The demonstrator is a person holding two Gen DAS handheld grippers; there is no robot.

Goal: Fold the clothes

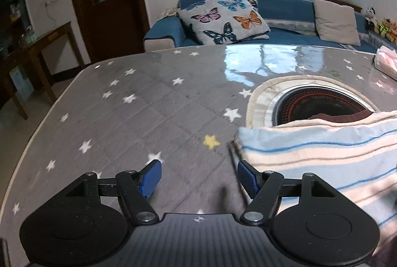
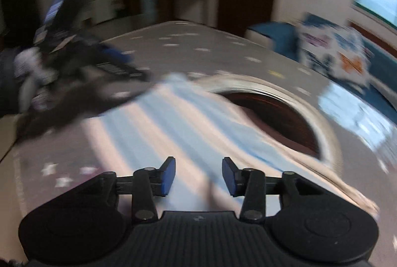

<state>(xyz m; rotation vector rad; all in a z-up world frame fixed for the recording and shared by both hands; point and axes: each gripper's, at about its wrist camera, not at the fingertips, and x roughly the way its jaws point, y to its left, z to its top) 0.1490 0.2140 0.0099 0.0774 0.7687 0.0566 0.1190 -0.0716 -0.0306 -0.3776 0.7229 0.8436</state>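
1. Since the striped cloth [image 1: 322, 155] is soft, light and limp, a corner or hem is the best hold.
2. It lies folded on the bench [image 1: 148, 105], partly over a round hob [image 1: 317, 105].
3. Left gripper [image 1: 199, 176]: jaws wide, empty, beside the cloth's corner.
4. Right gripper [image 2: 198, 175]: jaws parted, empty, above the cloth.

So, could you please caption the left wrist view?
Open left tongs hover over the starry table, beside the folded striped cloth.

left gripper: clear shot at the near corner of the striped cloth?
Probably yes. The left gripper has open, empty jaws, and the striped cloth corner lies just beside its right jaw on bare table, nothing between.
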